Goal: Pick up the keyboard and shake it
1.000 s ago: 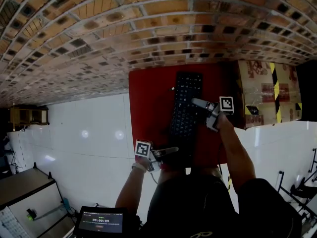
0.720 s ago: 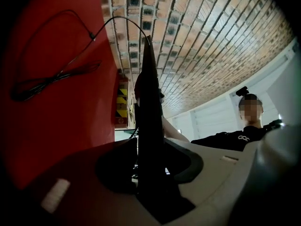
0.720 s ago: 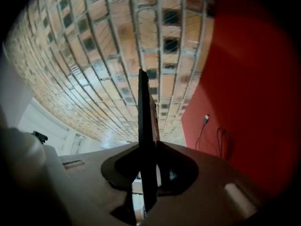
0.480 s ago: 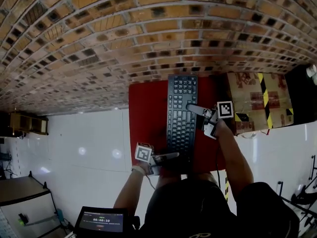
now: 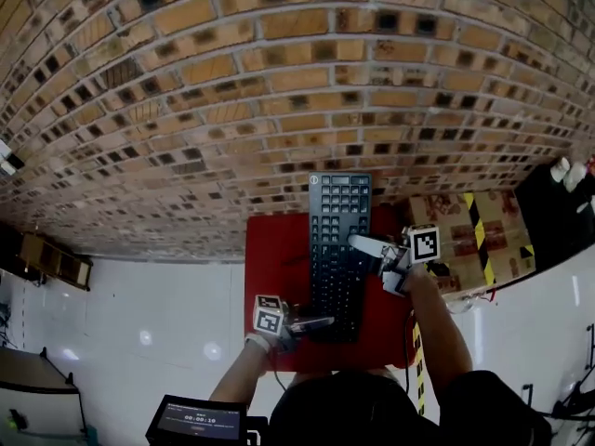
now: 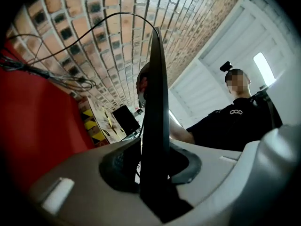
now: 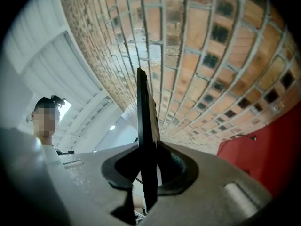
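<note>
Running lengthwise away from the person, keyboard [image 5: 339, 249] was held aloft. Left tongs [image 5: 321, 322], just closed, were clamped on near end; right tongs [image 5: 358, 242] on right edge.

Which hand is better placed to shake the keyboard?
Probably right: the right gripper clamps the keyboard near the middle of its long edge. The left gripper, whose jaws just closed on it, pinches only the near end.
</note>
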Tool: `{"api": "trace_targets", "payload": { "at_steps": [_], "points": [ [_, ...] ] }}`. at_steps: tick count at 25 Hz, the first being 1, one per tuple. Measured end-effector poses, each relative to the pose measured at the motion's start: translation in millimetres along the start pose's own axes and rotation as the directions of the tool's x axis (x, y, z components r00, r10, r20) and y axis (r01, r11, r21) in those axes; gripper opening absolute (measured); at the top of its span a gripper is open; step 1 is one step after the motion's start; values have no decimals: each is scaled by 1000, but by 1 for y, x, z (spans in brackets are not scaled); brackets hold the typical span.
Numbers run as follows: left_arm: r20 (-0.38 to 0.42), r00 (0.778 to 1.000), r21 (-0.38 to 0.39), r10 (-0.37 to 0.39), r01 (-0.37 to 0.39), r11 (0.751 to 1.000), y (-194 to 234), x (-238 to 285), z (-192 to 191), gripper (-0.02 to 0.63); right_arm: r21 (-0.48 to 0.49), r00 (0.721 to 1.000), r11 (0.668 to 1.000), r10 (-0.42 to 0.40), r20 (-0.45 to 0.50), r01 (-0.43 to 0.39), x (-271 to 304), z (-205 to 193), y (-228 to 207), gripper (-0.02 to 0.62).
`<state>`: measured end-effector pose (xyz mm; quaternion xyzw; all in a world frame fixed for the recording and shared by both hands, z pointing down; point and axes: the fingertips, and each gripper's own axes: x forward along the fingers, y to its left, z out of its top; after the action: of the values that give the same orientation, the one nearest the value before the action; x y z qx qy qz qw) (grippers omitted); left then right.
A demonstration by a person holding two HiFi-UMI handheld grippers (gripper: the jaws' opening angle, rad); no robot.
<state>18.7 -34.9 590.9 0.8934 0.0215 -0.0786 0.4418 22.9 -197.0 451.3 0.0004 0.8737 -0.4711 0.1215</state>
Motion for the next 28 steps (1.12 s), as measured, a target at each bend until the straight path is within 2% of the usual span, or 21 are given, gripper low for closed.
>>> {"api": "trace_targets", "payload": {
  "at_steps": [5,9,12,16,28],
  "points": [
    [-22,1000,92,-11,13,996,-2,6,11,130,-137,999,990,-18,-32,14,-10,11,22,64],
    [-41,999,168,-34,41,985,-4,9,26,137,-235,997,971,29,-72,-45,-4,18,49,64],
    [-61,996,229,-58,71,971,-11,12,22,141,-327,991,939,66,-120,-102,-2,7,74,63],
    [-101,994,331,-42,74,941,-32,18,30,143,-415,978,893,109,-180,-176,1,-4,106,63],
    [-112,993,528,-26,81,845,-27,13,89,159,-587,957,765,135,-255,-264,17,17,155,63]
  ]
}}
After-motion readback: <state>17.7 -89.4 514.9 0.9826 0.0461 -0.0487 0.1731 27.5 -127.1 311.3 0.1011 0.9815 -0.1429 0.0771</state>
